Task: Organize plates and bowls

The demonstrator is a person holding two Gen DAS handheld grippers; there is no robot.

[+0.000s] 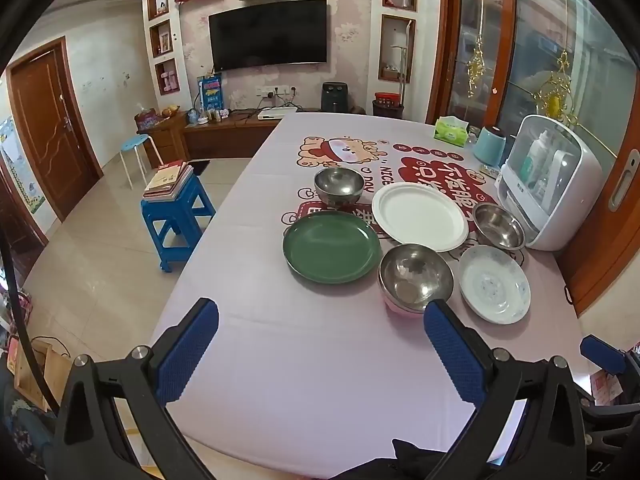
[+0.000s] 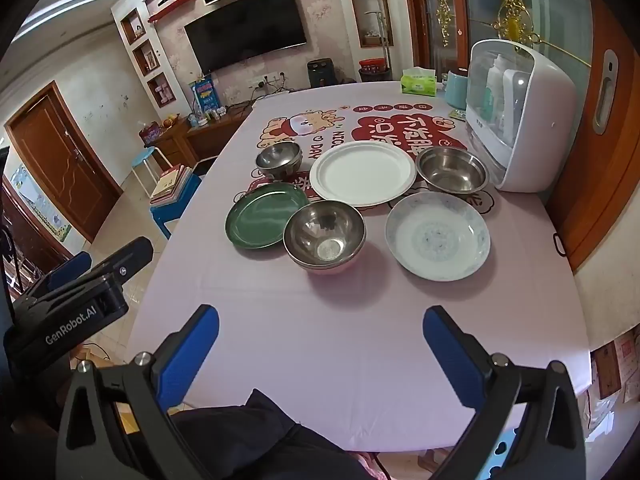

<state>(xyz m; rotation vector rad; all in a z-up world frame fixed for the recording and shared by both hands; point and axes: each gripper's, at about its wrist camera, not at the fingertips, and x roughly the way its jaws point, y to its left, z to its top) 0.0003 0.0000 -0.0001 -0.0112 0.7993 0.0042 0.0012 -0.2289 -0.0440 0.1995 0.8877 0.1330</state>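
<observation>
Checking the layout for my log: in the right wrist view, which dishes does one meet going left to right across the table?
Green plate → far steel bowl → near steel bowl → white plate → patterned bowl → steel bowl by the white appliance. All lie beyond the open right gripper.

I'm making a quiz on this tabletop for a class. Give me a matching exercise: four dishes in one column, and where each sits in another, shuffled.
Column 1
1. green plate
2. white plate
3. patterned shallow dish
4. steel bowl on pink base

Column 2
A. nearest the white countertop cabinet among these plates, at the right of the group
B. in the middle of the group, on the red print
C. front centre, between two plates
D. at the left of the group

Pairs: 1-D, 2-B, 3-A, 4-C
</observation>
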